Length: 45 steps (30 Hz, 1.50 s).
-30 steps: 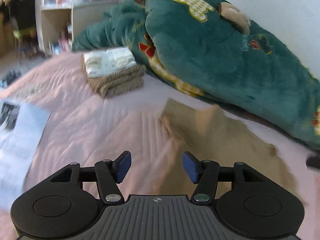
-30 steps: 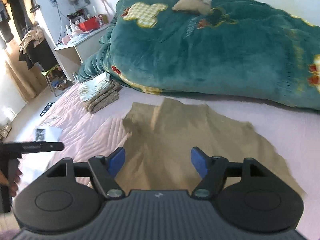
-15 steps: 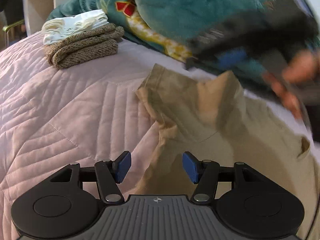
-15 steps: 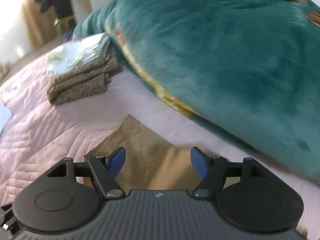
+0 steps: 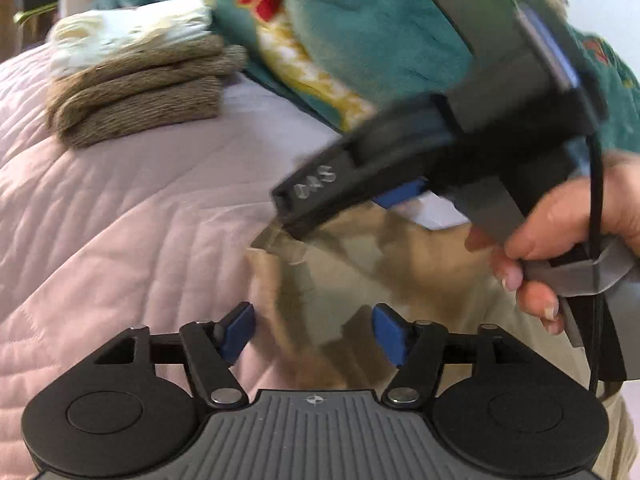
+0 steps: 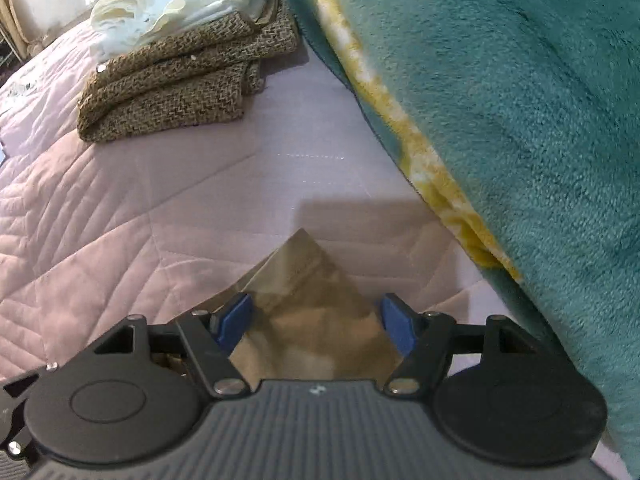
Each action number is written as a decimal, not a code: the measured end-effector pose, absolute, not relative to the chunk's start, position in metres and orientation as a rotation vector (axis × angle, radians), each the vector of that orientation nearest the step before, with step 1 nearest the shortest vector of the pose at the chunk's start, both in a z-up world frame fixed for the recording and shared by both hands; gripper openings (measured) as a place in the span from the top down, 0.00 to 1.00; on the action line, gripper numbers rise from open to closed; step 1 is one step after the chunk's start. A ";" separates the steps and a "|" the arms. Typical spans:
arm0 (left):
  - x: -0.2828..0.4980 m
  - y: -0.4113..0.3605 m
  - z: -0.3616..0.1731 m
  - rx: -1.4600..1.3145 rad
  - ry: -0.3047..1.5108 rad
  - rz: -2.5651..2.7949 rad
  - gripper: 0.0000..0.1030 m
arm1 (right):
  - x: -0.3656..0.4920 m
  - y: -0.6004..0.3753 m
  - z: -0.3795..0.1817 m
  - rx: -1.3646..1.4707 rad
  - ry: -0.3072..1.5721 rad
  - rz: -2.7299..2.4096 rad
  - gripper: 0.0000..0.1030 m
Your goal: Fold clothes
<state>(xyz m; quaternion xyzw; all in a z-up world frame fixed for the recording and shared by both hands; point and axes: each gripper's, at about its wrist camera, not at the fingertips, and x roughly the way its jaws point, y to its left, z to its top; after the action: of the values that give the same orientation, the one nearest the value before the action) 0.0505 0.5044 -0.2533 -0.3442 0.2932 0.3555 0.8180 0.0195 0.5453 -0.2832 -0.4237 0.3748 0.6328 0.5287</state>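
Left gripper: the left gripper [image 5: 314,334], black with blue fingertip pads, sits at 6 o'clock of its own view, jaws spread wide, nothing between them; its pads hang just above the tan cloth.
Right gripper: the right gripper [image 6: 316,328], the same build, has its jaws apart with a pointed corner of the tan cloth lying between the pads [image 6: 236,320]; the pads do not press it. In the left wrist view its body crosses from 1 o'clock toward the centre, blurred, held in a person's hand [image 5: 560,240] at 3 o'clock.
Tan garment: the flat tan woven garment [image 5: 400,280] lies spread on the bed, from the centre toward 5 o'clock in the left wrist view; in the right wrist view only its corner [image 6: 308,312] shows, at 6 o'clock.
Bed cover: a pale pink quilted bed cover [image 6: 120,220] lies under everything.
Folded pile: a stack of folded brown knitted cloth with a cream folded piece on top [image 6: 180,64] rests at 11 o'clock, well apart from the tan garment.
Blanket: a thick teal plush blanket with a yellow patterned border [image 6: 520,100] is heaped from 12 to 4 o'clock, near the garment's corner but not touching it.
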 end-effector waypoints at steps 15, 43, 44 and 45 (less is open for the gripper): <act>0.055 0.433 -0.208 -0.708 0.410 0.509 0.73 | 0.066 0.445 -0.208 -0.635 0.770 1.559 0.97; 0.083 0.282 -0.211 -0.537 0.540 -0.162 0.49 | 0.182 0.275 -0.197 -0.354 0.931 1.100 0.51; 0.079 0.282 -0.213 -0.551 0.542 -0.156 0.49 | 0.179 0.283 -0.201 -0.373 0.948 1.137 0.51; 0.075 0.282 -0.215 -0.564 0.543 -0.150 0.48 | 0.176 0.291 -0.206 -0.393 0.966 1.175 0.51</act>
<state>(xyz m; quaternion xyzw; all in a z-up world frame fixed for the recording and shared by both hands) 0.0754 0.2824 -0.2150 -0.2747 0.2643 -0.0728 0.9216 0.1765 0.2913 -0.2061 -0.1769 0.4348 0.5289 0.7071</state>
